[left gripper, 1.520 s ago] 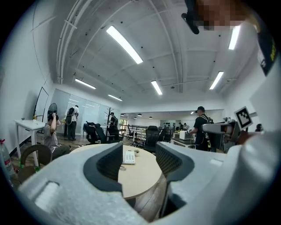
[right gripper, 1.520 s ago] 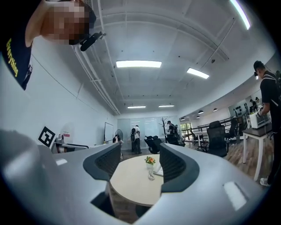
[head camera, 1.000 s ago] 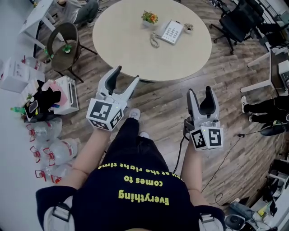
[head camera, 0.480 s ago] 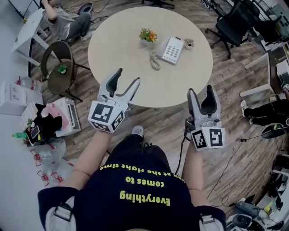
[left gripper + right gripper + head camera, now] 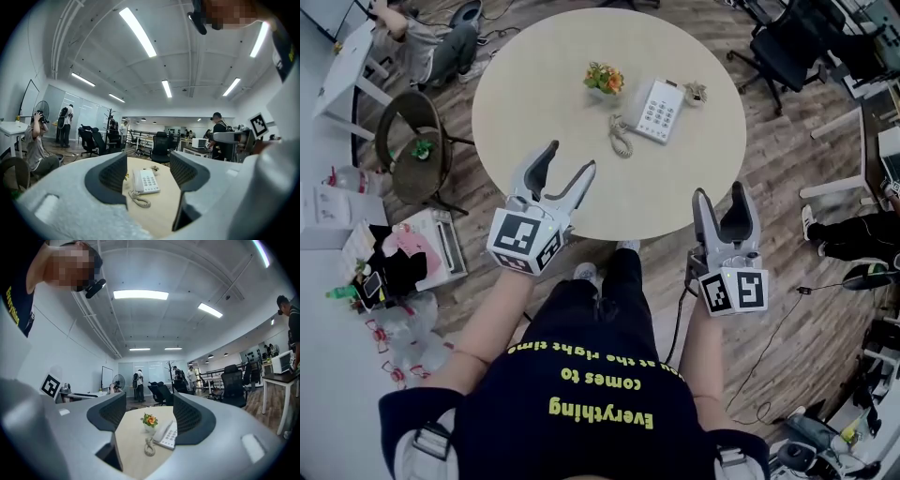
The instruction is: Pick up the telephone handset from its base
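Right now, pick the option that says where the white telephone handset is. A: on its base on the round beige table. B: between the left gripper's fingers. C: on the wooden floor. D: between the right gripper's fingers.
A: the white telephone handset lies on its base on the round beige table, while the left gripper and right gripper are both open and empty.
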### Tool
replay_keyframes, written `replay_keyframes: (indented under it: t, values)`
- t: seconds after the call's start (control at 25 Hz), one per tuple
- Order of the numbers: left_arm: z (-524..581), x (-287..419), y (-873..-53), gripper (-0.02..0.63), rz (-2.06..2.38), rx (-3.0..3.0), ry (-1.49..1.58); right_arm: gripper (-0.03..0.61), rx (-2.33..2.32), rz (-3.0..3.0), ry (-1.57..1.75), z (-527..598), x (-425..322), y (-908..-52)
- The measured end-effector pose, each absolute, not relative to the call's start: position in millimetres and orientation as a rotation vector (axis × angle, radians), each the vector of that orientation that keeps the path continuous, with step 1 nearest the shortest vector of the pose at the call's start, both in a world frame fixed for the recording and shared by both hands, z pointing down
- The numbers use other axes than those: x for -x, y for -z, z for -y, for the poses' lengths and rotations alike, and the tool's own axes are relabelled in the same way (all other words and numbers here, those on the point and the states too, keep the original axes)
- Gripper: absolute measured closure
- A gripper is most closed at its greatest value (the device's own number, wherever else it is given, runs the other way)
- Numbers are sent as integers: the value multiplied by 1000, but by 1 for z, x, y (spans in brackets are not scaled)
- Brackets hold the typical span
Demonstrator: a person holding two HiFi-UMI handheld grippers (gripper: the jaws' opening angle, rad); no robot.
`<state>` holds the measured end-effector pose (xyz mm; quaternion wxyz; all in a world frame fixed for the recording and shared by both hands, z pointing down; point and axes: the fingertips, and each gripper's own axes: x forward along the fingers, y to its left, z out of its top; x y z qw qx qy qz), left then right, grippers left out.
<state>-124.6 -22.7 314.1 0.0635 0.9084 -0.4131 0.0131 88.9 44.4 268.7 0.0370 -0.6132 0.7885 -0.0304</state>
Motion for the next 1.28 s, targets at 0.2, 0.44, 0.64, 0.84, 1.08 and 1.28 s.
replay_keyframes:
  t: [0.2,0.44,0.64,0.84,1.08,1.28]
  values:
    - [53,105,-319,327,1296,-2727,-63,264,1793,-2471,102,0,-101,-273]
    - [97,66,-320,327,1383,-2696,-79,262,1694,-2536,63,57,-142,-265]
    - [125,29,-322,327,1454,-2658,-72,264,1640,-2576,74,94,-185,-268]
    - [142,20,-332,327,1481,-2619,-91,273,1622,-2585,108,115,-196,-282]
    - [157,13,-347,327,1464,-2597,-124,296,1611,-2611,166,129,-193,-301]
    - [173,6,-357,327,1447,-2614,-169,324,1654,-2602,162,140,-197,-307]
